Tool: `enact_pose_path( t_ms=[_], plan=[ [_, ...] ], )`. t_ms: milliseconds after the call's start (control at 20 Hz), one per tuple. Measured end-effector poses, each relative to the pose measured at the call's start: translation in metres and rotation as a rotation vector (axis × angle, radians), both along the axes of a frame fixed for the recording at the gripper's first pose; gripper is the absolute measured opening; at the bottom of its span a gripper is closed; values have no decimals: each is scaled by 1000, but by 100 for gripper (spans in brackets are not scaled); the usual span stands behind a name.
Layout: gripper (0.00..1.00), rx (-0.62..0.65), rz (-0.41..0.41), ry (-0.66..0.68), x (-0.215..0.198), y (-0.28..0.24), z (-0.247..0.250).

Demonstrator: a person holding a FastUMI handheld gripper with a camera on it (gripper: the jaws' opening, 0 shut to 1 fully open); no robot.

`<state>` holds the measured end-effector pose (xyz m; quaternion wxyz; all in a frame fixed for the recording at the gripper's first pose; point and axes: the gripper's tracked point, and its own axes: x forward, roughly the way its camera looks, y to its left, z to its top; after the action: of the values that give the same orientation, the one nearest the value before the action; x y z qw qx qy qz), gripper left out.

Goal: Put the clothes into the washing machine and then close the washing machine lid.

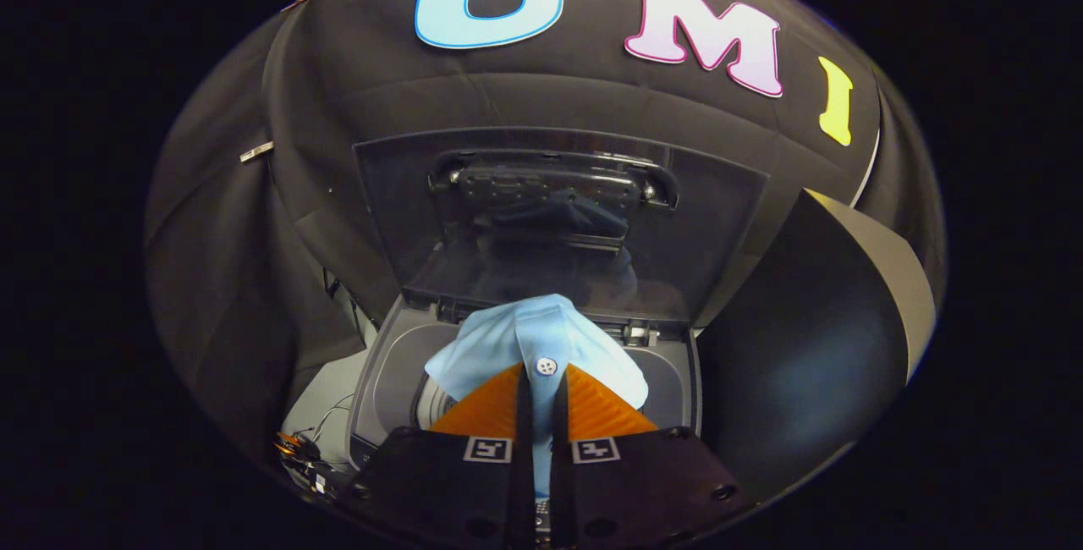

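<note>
Overhead, ribbed orange tool pinching soft shirt

- The gripper had its two orange fingers pressed together on a light blue shirt.
- A white button sat right at the fingertips.
- The washing machine lay open just below and beyond the fingers.
- Its lid stood upright farther ahead.
</note>
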<state>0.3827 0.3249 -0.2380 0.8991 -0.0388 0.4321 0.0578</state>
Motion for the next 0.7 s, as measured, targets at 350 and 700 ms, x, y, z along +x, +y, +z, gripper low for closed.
enact_pose_path(
  t_ms=[350, 700],
  plan=[
    [79, 35, 25, -69, 4, 3, 27],
    [87, 199, -43, -90, 1, 1, 35]
  ],
)
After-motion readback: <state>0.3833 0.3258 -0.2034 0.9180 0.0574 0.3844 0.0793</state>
